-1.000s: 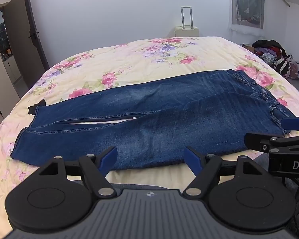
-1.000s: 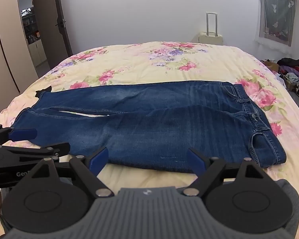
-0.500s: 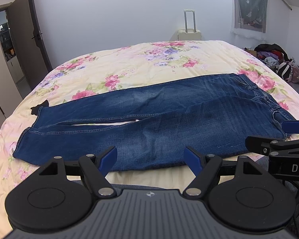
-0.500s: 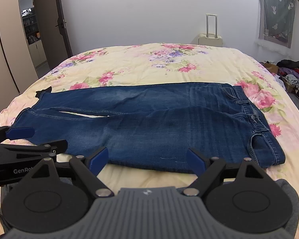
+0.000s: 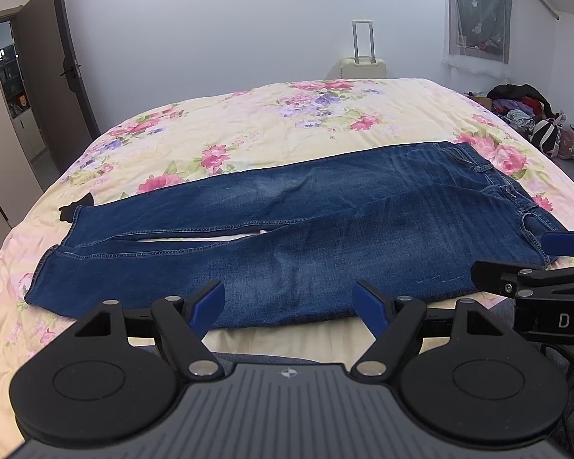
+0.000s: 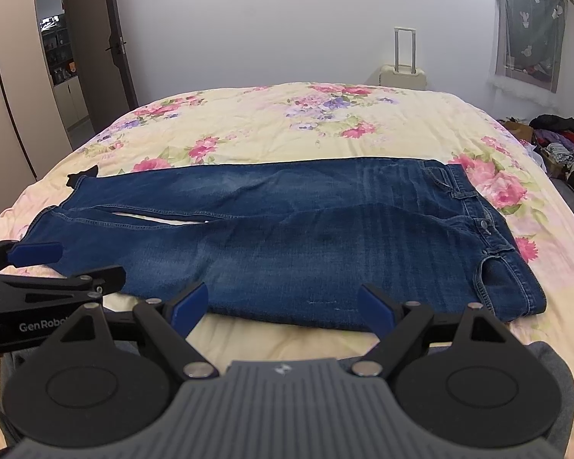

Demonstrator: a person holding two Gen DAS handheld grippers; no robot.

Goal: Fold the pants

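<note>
Left wrist view shows our left gripper [image 5: 289,302] with jaws spread wide and nothing between them, hovering by the near edge of the bed [image 5: 248,130]. The jeans [image 5: 294,237] lie flat across the bed, waistband toward its right edge, unmoved since a second ago. Our right gripper [image 6: 283,302], likewise released, has barely shifted; both views sit slightly farther back.

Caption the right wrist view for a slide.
Open right gripper poised at the near edge of blue jeans spread flat on a floral bedspread, left gripper alongside.
</note>
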